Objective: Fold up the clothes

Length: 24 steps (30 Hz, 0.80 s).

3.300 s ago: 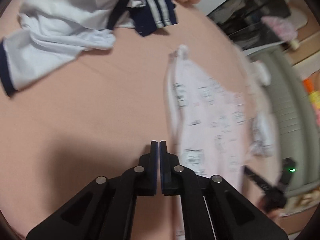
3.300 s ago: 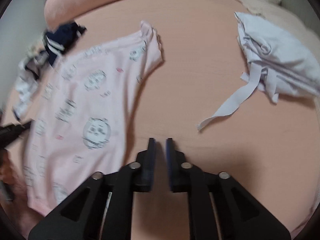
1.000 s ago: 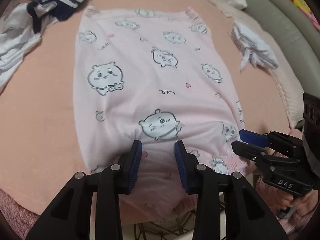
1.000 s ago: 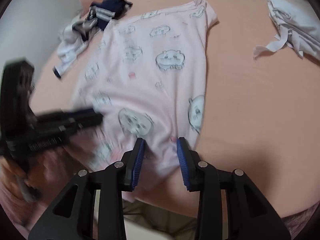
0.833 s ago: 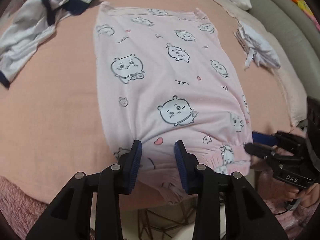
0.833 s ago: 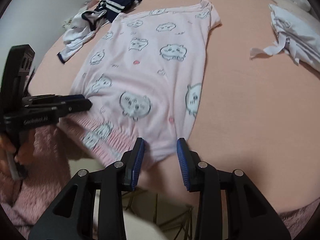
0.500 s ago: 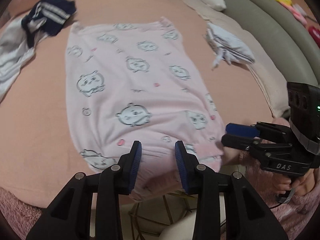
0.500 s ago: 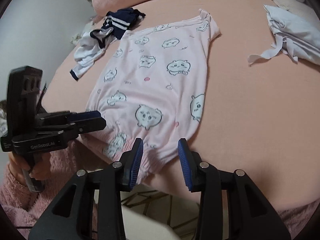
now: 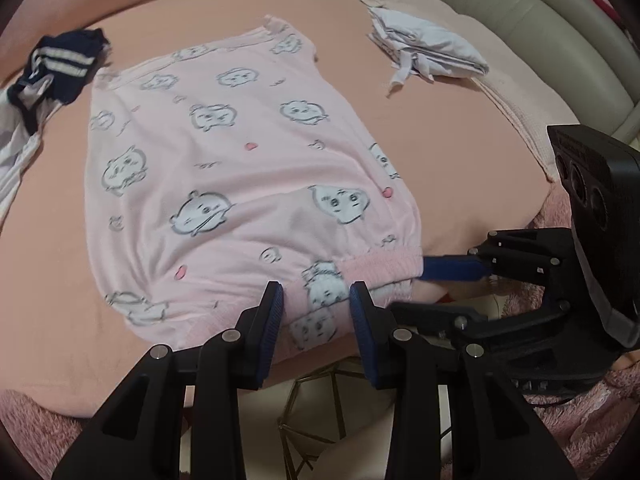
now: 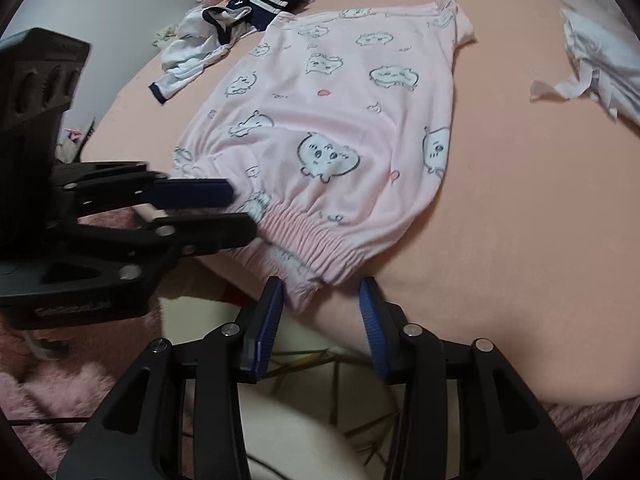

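A pink garment [image 9: 240, 160] [image 10: 340, 128] printed with cartoon faces lies flat on the peach bed sheet [image 9: 460, 140]. Its elastic waistband [image 10: 316, 232] hangs over the near edge. My left gripper [image 9: 316, 312] [image 10: 242, 212] is open at the waistband's left part, and its pads do not press the cloth. My right gripper [image 10: 322, 308] [image 9: 412, 288] is at the waistband's right corner. Its jaws are opening, with the hem just ahead between the fingertips and not pinched.
A navy-and-white garment [image 9: 60, 64] [image 10: 248, 4] lies crumpled at the far left. A folded white garment [image 9: 428, 52] [image 10: 600, 68] sits at the far right beside a grey padded edge [image 9: 540, 40]. A wire frame [image 9: 312, 400] stands on the floor below the bed's edge.
Both grippers, earlier shut or nearly shut over bare sheet, now stand open at the waistband. In the last second both drew back toward the bed's near edge, and the right jaws widened slightly.
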Available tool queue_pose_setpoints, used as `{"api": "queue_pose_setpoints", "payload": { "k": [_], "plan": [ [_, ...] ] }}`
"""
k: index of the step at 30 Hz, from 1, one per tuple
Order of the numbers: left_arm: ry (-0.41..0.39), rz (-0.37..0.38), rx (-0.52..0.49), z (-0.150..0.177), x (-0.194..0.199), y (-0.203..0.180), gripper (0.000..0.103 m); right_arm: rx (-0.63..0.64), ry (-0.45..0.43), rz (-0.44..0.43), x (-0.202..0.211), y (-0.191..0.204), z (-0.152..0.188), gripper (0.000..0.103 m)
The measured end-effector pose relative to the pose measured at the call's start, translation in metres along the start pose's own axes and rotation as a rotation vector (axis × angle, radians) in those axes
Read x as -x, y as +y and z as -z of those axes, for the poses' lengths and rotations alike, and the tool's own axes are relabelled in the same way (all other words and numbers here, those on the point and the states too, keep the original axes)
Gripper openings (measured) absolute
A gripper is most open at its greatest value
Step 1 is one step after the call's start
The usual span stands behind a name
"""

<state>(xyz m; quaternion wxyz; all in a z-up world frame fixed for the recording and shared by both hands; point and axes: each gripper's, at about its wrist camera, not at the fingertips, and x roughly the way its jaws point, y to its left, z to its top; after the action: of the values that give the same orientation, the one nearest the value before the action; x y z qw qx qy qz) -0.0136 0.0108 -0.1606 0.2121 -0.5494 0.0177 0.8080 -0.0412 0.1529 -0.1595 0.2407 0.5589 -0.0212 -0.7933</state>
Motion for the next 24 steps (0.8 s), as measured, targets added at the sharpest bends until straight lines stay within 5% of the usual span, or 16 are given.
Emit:
{"api": "queue_pose_setpoints", "payload": {
  "k": [11,18,24],
  "plan": [
    [-0.011,0.054,-0.025,0.015,0.010,-0.019,0.036,-0.057,-0.178,0.088,0.038,-0.009,-0.003,0.038],
    [0.078,0.107,-0.074,0.017,-0.014,-0.040,0.028,-0.110,-0.155,0.093,0.035,-0.022,-0.006,0.034],
    [0.078,0.176,0.029,0.018,-0.022,-0.029,0.027,-0.132,-0.106,0.008,0.035,-0.033,-0.004,0.034]
  ]
}}
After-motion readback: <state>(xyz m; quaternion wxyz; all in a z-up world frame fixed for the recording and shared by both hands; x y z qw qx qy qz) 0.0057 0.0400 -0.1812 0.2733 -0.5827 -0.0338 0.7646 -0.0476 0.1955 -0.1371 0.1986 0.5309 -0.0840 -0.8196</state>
